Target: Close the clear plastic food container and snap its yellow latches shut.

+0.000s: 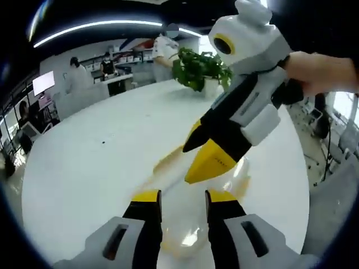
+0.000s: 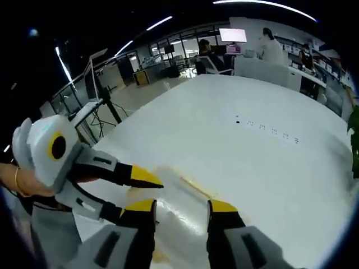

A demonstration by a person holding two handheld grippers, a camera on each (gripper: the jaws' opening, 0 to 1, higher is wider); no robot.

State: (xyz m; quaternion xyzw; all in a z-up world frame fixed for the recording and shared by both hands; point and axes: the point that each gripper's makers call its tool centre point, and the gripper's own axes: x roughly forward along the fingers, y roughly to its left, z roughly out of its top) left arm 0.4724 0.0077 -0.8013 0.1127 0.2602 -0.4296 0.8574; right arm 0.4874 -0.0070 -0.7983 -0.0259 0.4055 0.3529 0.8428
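1. Hovering my left gripper over the clear container on the white table; jaws parted, nothing between them.
2. Right gripper: jaws spread apart, empty, poised over the container's lid edge.
3. Yellow latch: blurred, on the far side; I cannot tell whether it is snapped.
4. Risk: both tips crowd one small box, so they may collide.
5. Risk: the smooth tabletop may let the container skid under an off-centre press.
6. Potted plant: well apart, no hazard.
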